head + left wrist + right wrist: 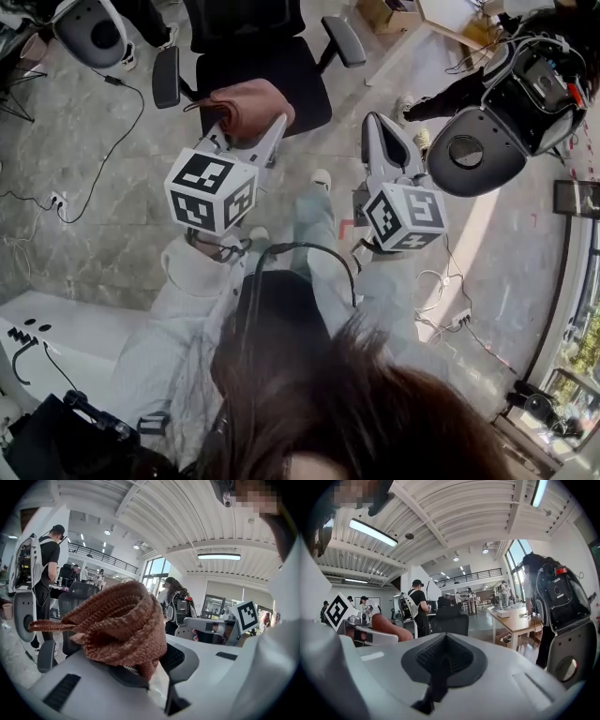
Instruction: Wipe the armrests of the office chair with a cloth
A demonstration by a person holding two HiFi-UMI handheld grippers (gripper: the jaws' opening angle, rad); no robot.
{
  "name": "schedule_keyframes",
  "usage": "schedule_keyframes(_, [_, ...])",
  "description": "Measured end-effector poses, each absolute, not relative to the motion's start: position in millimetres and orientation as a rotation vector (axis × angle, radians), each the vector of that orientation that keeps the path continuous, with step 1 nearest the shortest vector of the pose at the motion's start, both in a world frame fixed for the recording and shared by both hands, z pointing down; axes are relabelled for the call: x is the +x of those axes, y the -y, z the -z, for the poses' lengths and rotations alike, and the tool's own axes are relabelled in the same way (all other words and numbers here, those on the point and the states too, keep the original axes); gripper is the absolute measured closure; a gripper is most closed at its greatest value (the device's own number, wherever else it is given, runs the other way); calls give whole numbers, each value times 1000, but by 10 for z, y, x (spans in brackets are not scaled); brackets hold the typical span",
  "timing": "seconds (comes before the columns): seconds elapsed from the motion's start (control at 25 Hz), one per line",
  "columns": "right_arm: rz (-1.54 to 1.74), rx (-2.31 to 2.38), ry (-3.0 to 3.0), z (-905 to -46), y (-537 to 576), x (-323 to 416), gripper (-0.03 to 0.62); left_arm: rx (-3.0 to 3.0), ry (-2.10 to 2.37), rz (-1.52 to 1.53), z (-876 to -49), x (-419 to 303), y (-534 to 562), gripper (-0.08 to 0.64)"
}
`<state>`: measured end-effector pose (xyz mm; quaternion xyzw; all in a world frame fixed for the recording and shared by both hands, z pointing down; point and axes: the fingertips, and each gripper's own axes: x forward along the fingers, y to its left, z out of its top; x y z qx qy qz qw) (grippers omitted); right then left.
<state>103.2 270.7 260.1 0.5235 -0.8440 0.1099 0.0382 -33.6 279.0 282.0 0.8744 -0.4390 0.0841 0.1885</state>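
Note:
A black office chair (253,66) stands ahead of me, with its left armrest (166,77) and right armrest (344,40) both in the head view. My left gripper (246,120) is shut on a brown knitted cloth (251,105), held above the seat's front edge. In the left gripper view the cloth (117,627) bunches up over the jaws and hides most of the chair (75,603). My right gripper (377,127) is shut with nothing in it, held to the right of the chair. In the right gripper view its pads (443,658) meet.
A person with a backpack rig (511,103) stands at the right, another rig (92,28) at the top left. Cables (94,169) trail over the marble floor. A wooden table (518,620) stands beyond the chair. A white unit (56,337) lies at my lower left.

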Motion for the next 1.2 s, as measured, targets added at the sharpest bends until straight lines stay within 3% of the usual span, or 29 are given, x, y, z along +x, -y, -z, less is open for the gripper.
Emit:
schedule_keyframes(0.6, [-373,1350,2677,-2623,-556,2201,591,2346,1302,-245,-2923,1049,-703,511])
schedule_keyframes(0.84, [-462,1219,2653,-2779,280,2083,591,2256,1263,-324,-3138,1034,130,511])
schedule_keyframes(1.2, [-630,1199,2602,-3250,670,1966,591,2204,1210,-588,-3763,824,689,511])
